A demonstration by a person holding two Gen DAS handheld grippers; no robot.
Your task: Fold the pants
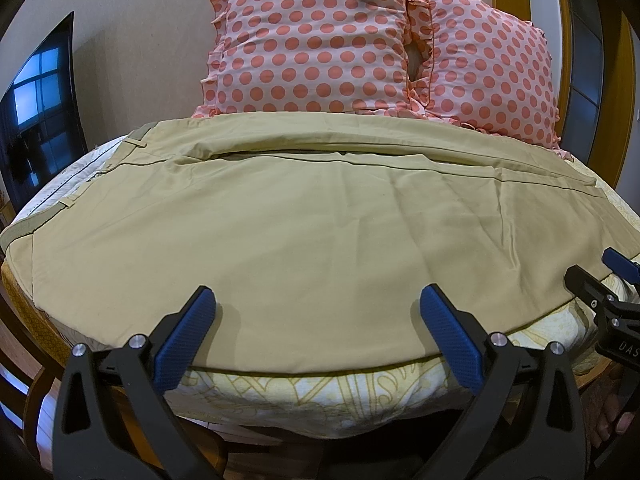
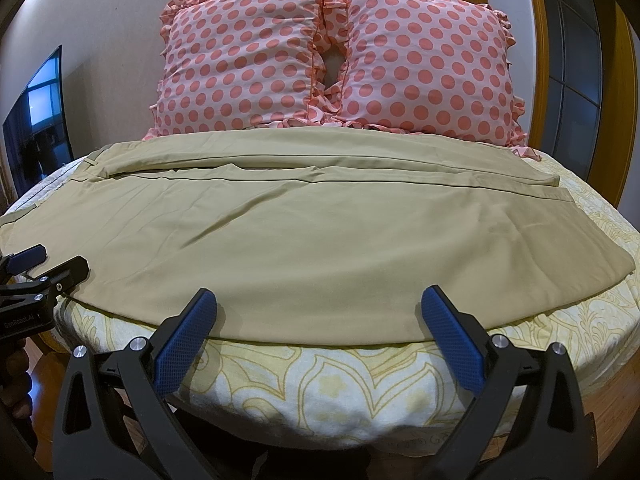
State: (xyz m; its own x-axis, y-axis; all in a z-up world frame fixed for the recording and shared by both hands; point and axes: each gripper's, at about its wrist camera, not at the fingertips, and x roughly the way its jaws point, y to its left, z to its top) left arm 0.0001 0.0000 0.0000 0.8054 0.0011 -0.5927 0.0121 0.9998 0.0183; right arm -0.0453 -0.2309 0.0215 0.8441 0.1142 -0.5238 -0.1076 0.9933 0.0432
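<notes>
Left wrist view puts your left gripper [image 1: 316, 320] at the near edge of the pants [image 1: 280, 220], its blue fingers [image 1: 186, 344] spread wide with only flat cloth showing between them, nothing pinched. Off to the side in that view you can see your right gripper [image 1: 600, 276] near the same near edge, toward the leg ends. From the right wrist view, your right gripper [image 2: 318, 320] is likewise spread apart over the hem edge, clasping nothing, and your left gripper [image 2: 44, 266] sits at the left edge of that picture, over the waist end of the cloth.

Beyond both tools, the tan pants lie flat across the bed [image 2: 320, 384], waistband to your left, leg cuffs to your right, one leg lying alongside the other. Their near edge runs just inside the edge of the yellow-patterned bedcover. Past the far edge, two pink polka-dot pillows [image 2: 328, 60] lean against the wall. A dark screen [image 1: 40, 112] stands at the left.
</notes>
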